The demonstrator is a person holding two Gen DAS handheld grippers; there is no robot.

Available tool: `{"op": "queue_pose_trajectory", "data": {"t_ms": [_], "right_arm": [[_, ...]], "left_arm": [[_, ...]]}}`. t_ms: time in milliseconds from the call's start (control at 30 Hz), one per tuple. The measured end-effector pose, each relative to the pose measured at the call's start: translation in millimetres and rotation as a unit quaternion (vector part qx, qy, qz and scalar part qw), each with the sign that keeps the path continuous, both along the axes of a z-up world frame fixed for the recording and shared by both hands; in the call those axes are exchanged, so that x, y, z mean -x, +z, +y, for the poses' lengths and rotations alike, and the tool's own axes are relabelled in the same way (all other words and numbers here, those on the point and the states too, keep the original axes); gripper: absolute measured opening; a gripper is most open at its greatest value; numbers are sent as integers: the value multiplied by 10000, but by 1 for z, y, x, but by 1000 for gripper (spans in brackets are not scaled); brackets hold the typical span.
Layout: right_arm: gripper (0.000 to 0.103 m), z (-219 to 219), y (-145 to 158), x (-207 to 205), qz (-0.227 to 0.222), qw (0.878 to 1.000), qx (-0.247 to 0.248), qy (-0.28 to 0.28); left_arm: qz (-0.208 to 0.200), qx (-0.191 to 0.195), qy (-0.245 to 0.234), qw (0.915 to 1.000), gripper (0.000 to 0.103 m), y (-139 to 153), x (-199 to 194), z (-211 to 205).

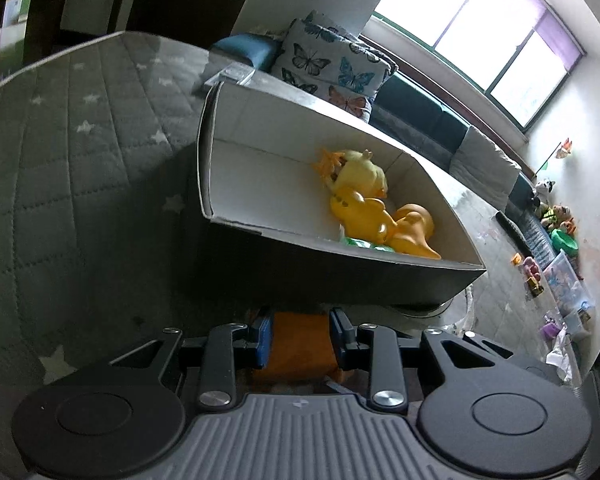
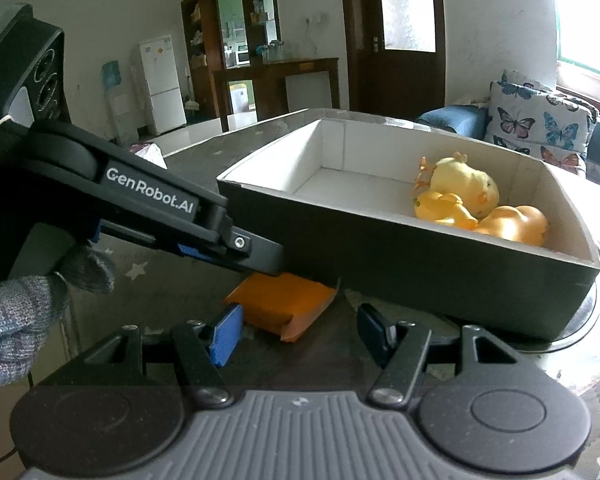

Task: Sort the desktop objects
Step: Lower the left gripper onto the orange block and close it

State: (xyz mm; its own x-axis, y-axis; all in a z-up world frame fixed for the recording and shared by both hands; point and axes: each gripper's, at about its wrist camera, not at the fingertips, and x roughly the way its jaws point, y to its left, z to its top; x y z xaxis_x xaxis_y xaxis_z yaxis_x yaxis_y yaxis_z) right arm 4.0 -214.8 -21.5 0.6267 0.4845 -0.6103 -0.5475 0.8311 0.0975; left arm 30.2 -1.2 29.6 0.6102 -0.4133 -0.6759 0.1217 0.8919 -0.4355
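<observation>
Right now your left gripper (image 1: 300, 342), at bottom centre of the left wrist view, is clamped on a flat orange cardboard packet (image 1: 300, 350), blue pads pressed against both its sides. From the right wrist view the same left gripper (image 2: 260, 258) reaches in from the left edge w/ your grey knitted glove (image 2: 24, 304) behind it, its tip on the packet (image 2: 284, 304), which lies on the dark tabletop (image 2: 332, 356) just beside the box's near wall.

Your right gripper (image 2: 298, 334), bottom centre of that view, has its fingers spread apart, holding nothing; the packet sits just ahead, between them & slightly left.

A shallow rectangular cardboard box, dark outside & white inside (image 1: 216, 140), fills mid-frame in both views (image 2: 380, 248). In its right-hand end lie three toys touching each other: a pale yellow plush chick (image 1: 360, 172), a yellow rubber duck (image 1: 360, 216) & an orange rubber duck (image 1: 416, 228). Something green (image 1: 356, 242) peeks beside them in the left view; can't tell what.

A grey quilted mat w/ white stars (image 1: 80, 152) covers the left of the left view. A butterfly-print cushion (image 2: 540, 124) sits upper right, behind the box.
</observation>
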Motion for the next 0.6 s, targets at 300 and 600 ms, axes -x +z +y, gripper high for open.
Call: {"op": "queue_pose_trajectory", "data": {"t_ms": [300,600], "right_arm": [[56,12,-9,-5,49,9999,150,72],[53,21,-12,-3,-30,9995,273,129]], "left_arm": [[109,147,104,9998,33,-6,-3,8],[243,220,168,9993,30,-13,-6,12]]}}
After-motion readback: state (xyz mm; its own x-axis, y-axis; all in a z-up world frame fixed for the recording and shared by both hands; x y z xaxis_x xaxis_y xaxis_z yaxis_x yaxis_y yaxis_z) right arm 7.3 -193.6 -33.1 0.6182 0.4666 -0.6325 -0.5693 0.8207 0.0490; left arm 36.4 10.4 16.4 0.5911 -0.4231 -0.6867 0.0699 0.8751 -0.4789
